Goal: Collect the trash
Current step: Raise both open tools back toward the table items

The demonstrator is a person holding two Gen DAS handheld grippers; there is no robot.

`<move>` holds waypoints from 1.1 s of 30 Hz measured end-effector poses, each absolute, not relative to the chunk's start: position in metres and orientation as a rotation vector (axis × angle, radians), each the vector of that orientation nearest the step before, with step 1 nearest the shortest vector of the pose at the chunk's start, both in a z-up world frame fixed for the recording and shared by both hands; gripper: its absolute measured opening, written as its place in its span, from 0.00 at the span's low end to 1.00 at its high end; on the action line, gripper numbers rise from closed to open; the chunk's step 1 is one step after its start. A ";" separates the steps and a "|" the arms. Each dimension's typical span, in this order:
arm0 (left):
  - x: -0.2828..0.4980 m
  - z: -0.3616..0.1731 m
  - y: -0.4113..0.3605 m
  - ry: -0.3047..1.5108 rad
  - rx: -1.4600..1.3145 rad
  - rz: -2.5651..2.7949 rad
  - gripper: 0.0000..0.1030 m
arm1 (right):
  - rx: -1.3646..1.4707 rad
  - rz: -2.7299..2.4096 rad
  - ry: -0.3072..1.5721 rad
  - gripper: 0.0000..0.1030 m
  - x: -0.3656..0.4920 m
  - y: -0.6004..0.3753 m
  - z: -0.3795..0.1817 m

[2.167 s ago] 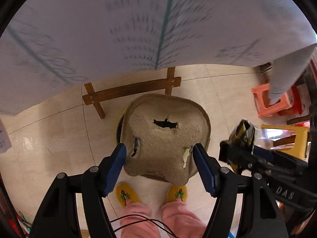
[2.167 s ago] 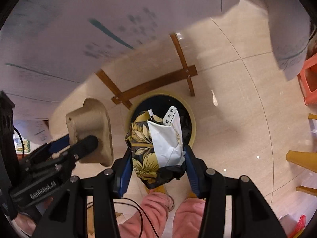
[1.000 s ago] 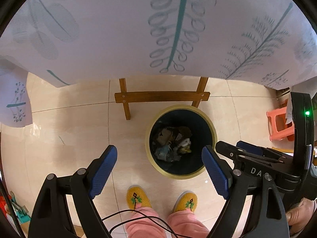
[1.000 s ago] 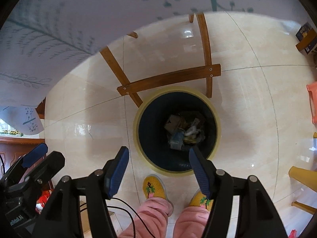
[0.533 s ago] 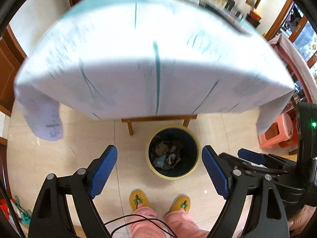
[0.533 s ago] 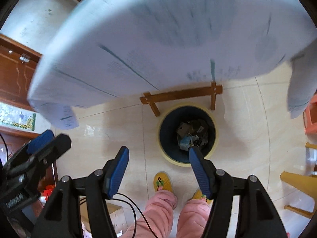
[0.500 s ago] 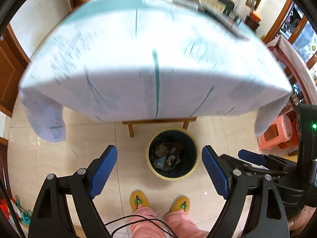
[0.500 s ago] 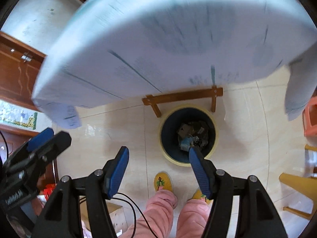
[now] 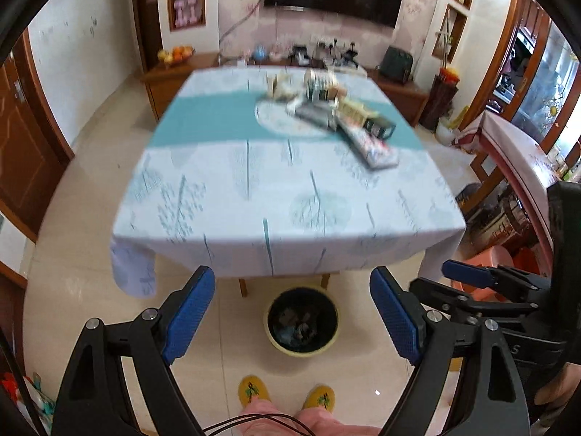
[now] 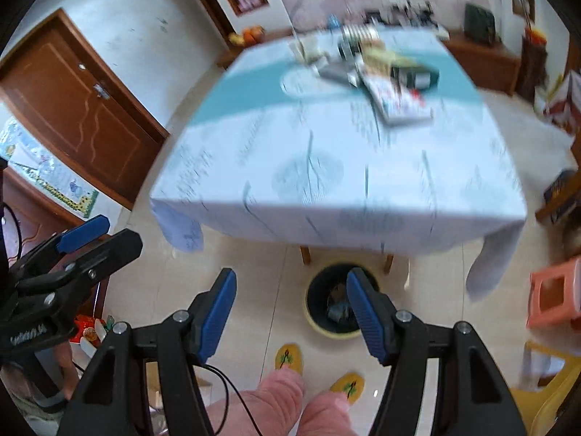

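Observation:
A dark bin with a yellow rim (image 9: pixel 302 321) stands on the floor under the table's near edge, with trash inside; it also shows in the right wrist view (image 10: pixel 336 307). My left gripper (image 9: pixel 292 314) is open and empty, high above the bin. My right gripper (image 10: pixel 290 318) is open and empty too, beside it. A cluster of boxes, packets and a flat package (image 9: pixel 328 114) lies on the far right part of the table (image 9: pixel 283 196), also blurred in the right wrist view (image 10: pixel 377 72).
The table has a white and teal leaf-print cloth hanging over its edges. An orange plastic stool (image 10: pixel 552 296) and a yellow stool (image 10: pixel 544 388) stand at the right. A brown door (image 10: pixel 72 109) is at the left. My feet in yellow slippers (image 9: pixel 287 398) stand before the bin.
Both grippers dropped their trash into the bin and opened. Since then both have risen and tilted up, so the tabletop and room come into view.

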State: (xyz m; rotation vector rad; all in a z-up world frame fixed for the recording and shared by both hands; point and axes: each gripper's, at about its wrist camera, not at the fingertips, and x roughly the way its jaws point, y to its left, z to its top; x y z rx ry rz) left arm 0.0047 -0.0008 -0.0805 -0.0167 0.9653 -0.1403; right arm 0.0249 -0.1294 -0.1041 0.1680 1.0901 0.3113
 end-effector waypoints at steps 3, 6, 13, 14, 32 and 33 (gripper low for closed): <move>0.007 -0.054 -0.004 0.916 0.011 -0.119 0.84 | 0.125 0.331 1.016 0.62 0.026 -0.135 -0.075; 0.014 -0.030 -0.007 0.871 0.015 -0.085 0.84 | 0.091 0.339 0.963 0.62 0.030 -0.142 -0.059; 0.042 -0.003 -0.017 0.845 0.003 -0.057 0.84 | 0.091 0.317 0.882 0.62 0.049 -0.165 -0.038; 0.047 -0.002 -0.019 0.844 0.003 -0.061 0.84 | 0.094 0.308 0.874 0.62 0.053 -0.169 -0.037; 0.279 -0.004 -0.006 0.861 0.086 -0.234 0.83 | 0.187 0.026 0.876 0.62 0.195 -0.195 -0.025; 0.299 -0.009 -0.003 0.879 0.082 -0.254 0.84 | 0.201 0.012 0.885 0.62 0.211 -0.193 -0.025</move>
